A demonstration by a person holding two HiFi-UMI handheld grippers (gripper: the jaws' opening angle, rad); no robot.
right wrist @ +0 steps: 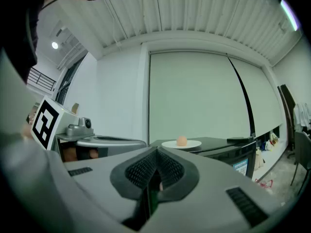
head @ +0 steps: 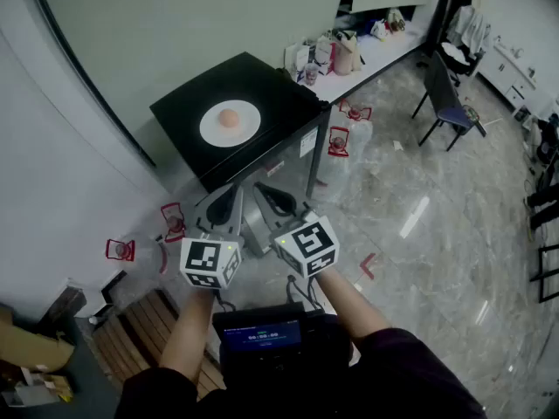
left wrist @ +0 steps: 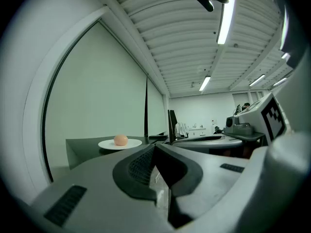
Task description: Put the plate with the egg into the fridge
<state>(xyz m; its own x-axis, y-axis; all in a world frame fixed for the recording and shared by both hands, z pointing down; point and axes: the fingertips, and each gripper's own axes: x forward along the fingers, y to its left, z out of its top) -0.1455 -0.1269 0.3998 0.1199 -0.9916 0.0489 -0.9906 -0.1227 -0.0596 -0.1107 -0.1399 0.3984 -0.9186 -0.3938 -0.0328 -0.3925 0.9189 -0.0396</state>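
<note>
The plate (head: 229, 123) with the egg (head: 228, 118) sits on top of the black fridge (head: 183, 103), whose door looks closed. Both sets of tongs hang level in front of it, well apart from the plate: the left tongs (head: 229, 195) have their jaws together on nothing, and the right tongs (head: 269, 195) are likewise closed and empty. This looks like the approach step (nothing is gripped yet). The next move probably calls for opening one pair, reaching up to the plate's rim and clamping it flat so the egg does not roll, while the other pair sees to the door.
</note>
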